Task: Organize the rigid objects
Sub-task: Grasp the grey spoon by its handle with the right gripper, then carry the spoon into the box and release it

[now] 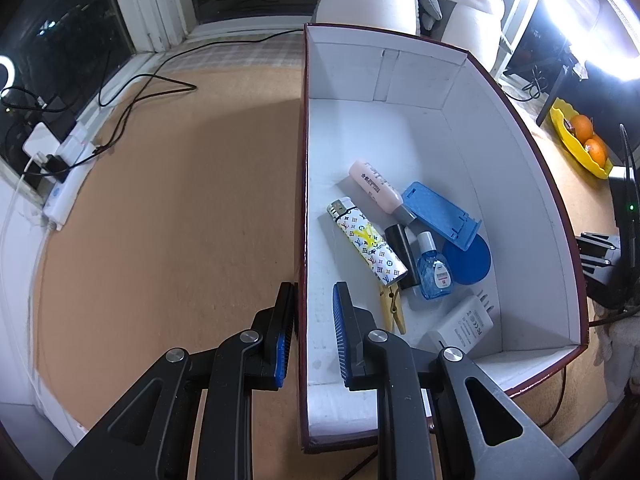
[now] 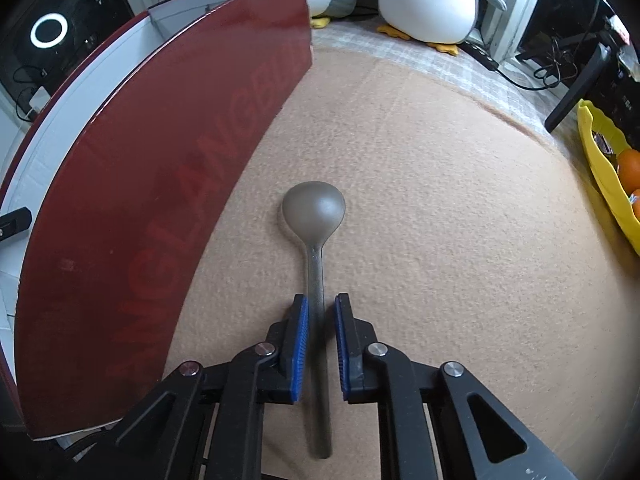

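One maroon box [image 1: 460, 128] stands on the tan cloth [image 1: 180, 200], holding lighter [image 1: 366, 246], blue stand [image 1: 438, 214] and charger [image 1: 460, 326]. Left gripper [image 1: 314, 300] straddles the box's left wall, jaws parted. Right gripper [image 2: 321, 312], released, flanks the handle of the grey spoon [image 2: 314, 210] lying beside the box.

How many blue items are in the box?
3. The phone stand leans on the round lid; the small bottle lies left of the lid. Others may be hidden beneath.
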`<state>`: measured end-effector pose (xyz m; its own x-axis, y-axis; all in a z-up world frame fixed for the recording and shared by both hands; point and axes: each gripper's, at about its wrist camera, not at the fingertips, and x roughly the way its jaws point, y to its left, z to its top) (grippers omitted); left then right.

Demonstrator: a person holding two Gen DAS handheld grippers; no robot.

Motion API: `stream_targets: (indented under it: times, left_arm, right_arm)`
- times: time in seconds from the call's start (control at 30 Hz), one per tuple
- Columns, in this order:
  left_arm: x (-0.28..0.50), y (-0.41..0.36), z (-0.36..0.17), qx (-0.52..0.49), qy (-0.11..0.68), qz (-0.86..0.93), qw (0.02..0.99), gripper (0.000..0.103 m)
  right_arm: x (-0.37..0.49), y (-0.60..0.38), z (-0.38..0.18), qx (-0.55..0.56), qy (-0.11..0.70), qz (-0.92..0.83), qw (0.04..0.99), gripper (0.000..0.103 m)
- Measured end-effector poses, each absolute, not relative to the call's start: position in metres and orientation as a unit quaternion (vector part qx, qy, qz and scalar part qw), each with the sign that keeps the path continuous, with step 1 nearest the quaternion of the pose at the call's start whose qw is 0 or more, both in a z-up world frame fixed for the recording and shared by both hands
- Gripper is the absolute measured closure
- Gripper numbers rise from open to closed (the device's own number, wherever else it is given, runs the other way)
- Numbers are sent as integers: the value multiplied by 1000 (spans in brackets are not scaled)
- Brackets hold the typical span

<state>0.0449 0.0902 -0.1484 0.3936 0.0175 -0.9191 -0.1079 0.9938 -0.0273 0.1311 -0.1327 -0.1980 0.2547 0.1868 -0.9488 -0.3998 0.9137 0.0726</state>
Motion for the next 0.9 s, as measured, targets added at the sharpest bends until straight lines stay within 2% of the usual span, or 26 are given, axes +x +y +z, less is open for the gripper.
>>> stream_targets:
  times: [0.5,0.9]
  left_arm:
    - [50,87,-149,-37,551,47,832,87]
    - [50,88,-148,-39,550,51,833,87]
  right_arm:
    - [143,-165,-192,-53,573,172,799,96]
    - [140,-175,-165,-44,544,175,820,96]
